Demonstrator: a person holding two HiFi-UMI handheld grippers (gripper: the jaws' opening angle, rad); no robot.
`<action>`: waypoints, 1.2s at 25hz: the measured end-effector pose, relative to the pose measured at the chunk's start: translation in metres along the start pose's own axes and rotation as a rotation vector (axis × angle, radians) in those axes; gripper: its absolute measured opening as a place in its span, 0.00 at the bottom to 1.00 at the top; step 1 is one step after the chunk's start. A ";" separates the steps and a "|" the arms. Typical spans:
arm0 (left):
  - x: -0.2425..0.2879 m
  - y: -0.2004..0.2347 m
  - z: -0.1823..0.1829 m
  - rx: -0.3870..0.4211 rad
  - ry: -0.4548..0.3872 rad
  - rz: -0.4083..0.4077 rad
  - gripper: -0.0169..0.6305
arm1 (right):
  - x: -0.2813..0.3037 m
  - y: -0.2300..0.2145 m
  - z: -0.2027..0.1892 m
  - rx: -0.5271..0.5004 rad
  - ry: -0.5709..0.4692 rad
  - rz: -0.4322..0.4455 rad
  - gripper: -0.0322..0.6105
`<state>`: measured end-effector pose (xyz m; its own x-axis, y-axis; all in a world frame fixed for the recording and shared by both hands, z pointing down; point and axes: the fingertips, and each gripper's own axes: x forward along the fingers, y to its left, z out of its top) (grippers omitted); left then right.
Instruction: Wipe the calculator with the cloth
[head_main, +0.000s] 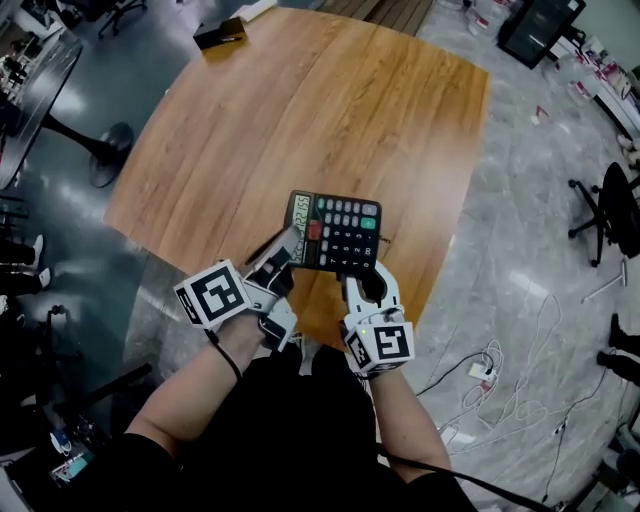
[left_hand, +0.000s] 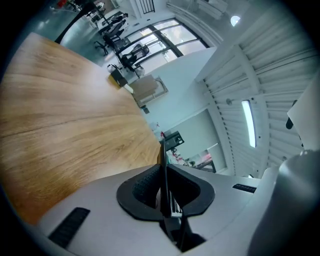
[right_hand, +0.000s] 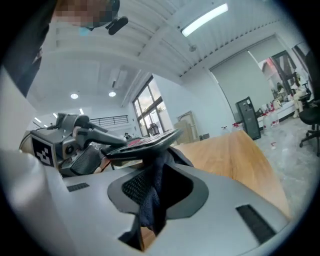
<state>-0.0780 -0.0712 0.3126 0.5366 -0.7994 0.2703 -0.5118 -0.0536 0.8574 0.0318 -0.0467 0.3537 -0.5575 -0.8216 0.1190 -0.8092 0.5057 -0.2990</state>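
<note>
The black calculator (head_main: 335, 230) with grey keys and one red key hangs over the near edge of the wooden table (head_main: 300, 110). My left gripper (head_main: 283, 255) is shut on its left edge. In the left gripper view the calculator (left_hand: 164, 172) shows edge-on as a thin dark plate between the pads. My right gripper (head_main: 365, 277) sits just under the calculator's near edge, shut on a dark cloth (right_hand: 151, 192). The cloth bunches up against the underside of the calculator (right_hand: 145, 141). In the head view the calculator hides most of the cloth.
A dark flat object (head_main: 220, 33) lies at the table's far corner. A round table base (head_main: 108, 152) stands on the floor at the left. An office chair (head_main: 612, 215) and loose cables (head_main: 490, 368) are on the floor at the right.
</note>
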 end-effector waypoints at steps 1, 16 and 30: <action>-0.002 0.003 0.006 0.000 -0.008 0.002 0.10 | -0.002 -0.011 0.007 0.003 -0.016 -0.032 0.16; -0.002 -0.019 -0.005 -0.078 0.016 -0.075 0.10 | 0.001 -0.012 -0.004 -0.055 0.021 -0.076 0.16; -0.002 -0.023 -0.036 -0.074 0.089 -0.076 0.10 | -0.001 0.053 -0.002 -0.082 0.005 0.058 0.16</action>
<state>-0.0433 -0.0468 0.3075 0.6311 -0.7383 0.2380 -0.4178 -0.0651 0.9062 -0.0113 -0.0188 0.3394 -0.6049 -0.7889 0.1082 -0.7876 0.5727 -0.2273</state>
